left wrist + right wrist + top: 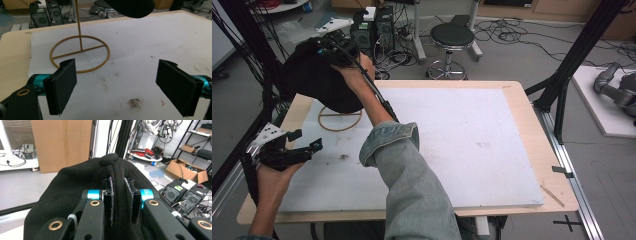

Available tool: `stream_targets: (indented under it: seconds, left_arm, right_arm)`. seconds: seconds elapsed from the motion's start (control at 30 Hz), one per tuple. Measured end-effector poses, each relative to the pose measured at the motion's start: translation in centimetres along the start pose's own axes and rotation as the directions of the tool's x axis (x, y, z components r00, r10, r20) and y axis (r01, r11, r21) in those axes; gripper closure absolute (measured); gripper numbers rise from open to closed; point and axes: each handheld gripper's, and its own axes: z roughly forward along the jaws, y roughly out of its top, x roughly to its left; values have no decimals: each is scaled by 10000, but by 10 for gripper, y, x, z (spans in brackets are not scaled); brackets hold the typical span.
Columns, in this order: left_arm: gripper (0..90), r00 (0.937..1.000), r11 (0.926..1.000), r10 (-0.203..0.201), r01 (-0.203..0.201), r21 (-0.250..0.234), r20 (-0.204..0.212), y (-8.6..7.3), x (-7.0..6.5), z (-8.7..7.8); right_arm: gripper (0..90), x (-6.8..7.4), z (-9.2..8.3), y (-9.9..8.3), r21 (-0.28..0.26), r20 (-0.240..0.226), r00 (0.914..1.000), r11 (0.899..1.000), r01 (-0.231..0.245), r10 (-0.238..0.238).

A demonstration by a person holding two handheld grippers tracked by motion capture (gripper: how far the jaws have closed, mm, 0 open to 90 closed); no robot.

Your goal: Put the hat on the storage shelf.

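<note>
Jaws of my right gripper [121, 202] are closed on a fold of the black hat [75, 195], just below its top button. I hold the hat in the air above the gold stand [80, 53], which is on the far left part of the white surface [462, 145]. The hat seems to be at the top of the stand's pole, but I cannot tell if it already sits there. I judge the carrying is nearly done; settling and releasing are left. My left gripper [304, 142] waits near the stand with jaws wide open and nothing between them.
</note>
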Motion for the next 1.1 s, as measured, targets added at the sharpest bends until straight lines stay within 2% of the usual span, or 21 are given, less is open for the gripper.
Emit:
stream_targets:
  seconds: [0.2, 0.53, 0.73, 0.8, 0.87, 1.1]
  left_arm:
    - [174, 10000, 10000, 18, -18, 18, 6, 0, -1, 1]
    - [175, 10000, 9999, 30, -30, 114, 34, -1, -1, 3]
    - [175, 10000, 9999, 71, -72, 153, 36, -2, -2, 3]
    - [175, 10000, 9999, 66, -66, 160, 32, -2, -2, 3]
    - [175, 10000, 9999, 46, -46, 126, 33, -2, -2, 3]
    - [175, 10000, 9999, 34, -34, 129, 2, -2, 0, 2]
  right_arm:
    - [796, -1, 1, -1, 76, -43, 10000, 9999, -78, 78]
    - [755, -3, 8, -7, 268, -103, 9978, 9975, -649, 652]
    - [731, -3, 9, -7, 270, -239, 9984, 9984, -497, 503]
    - [727, -3, 10, -8, 435, -192, 9991, 9983, -379, 388]
    - [713, -4, 11, -10, 531, -177, 9989, 9977, -417, 427]
    - [652, -6, 5, -13, 370, -83, 9986, 9980, -519, 522]
